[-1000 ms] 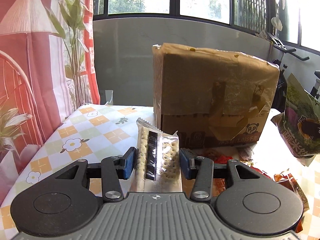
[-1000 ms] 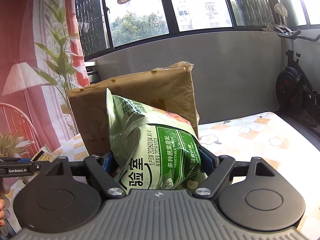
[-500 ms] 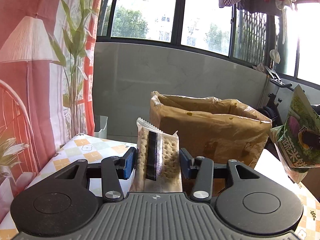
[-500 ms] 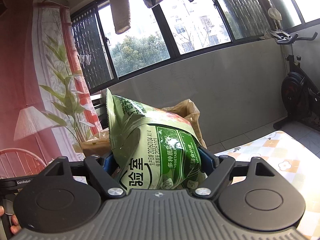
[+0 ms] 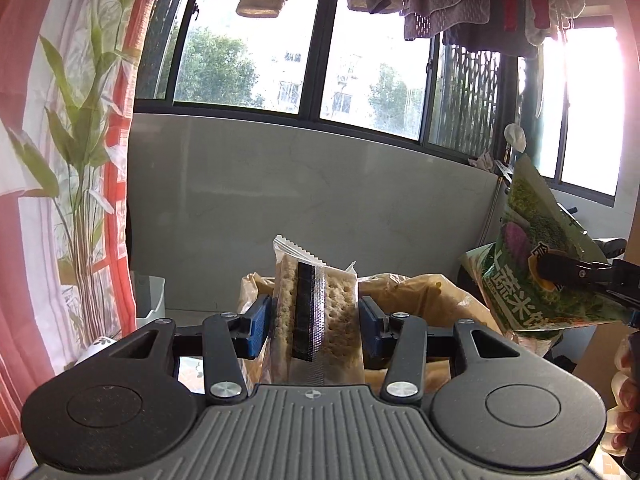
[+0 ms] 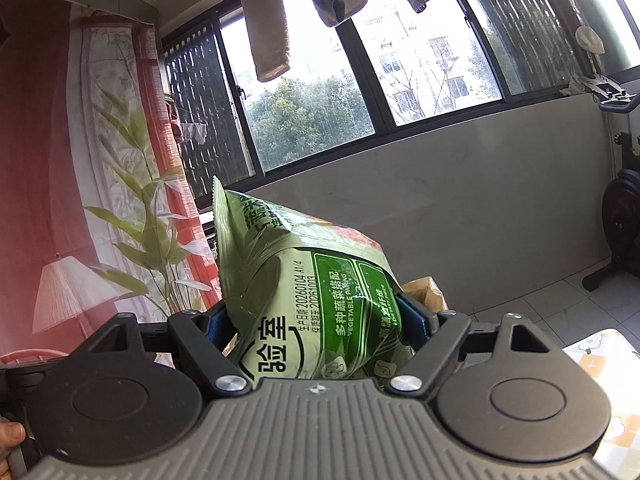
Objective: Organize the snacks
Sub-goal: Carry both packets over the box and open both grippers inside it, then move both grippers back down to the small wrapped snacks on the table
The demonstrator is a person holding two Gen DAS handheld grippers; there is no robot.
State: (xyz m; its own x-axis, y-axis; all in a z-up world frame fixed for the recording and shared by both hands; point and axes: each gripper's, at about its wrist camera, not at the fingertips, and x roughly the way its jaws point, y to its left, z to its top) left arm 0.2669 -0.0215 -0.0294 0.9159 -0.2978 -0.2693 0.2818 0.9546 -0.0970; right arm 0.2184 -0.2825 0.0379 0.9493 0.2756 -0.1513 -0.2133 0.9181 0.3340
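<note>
My left gripper (image 5: pixel 316 320) is shut on a clear-wrapped cracker sandwich pack (image 5: pixel 318 312), held upright and high above the open brown cardboard box (image 5: pixel 420 288), whose top edge shows just behind the pack. My right gripper (image 6: pixel 320 320) is shut on a green vegetable snack bag (image 6: pixel 312 288), also raised. That bag also shows at the right of the left wrist view (image 5: pixel 536 268), pinched in the right gripper's fingers (image 5: pixel 576 270). A corner of the box peeks out behind the bag in the right wrist view (image 6: pixel 426 292).
A grey wall (image 5: pixel 320 200) and windows with hanging laundry (image 5: pixel 460 0) lie ahead. A red curtain with a plant (image 5: pixel 72 160) stands at left. An exercise bike (image 6: pixel 620 216) stands at right. A patch of checked tablecloth (image 6: pixel 600 356) shows at lower right.
Both grippers have risen steadily with their snacks. The box has dropped from mid-view to the bottom of both views, and the table has almost left the frames.
</note>
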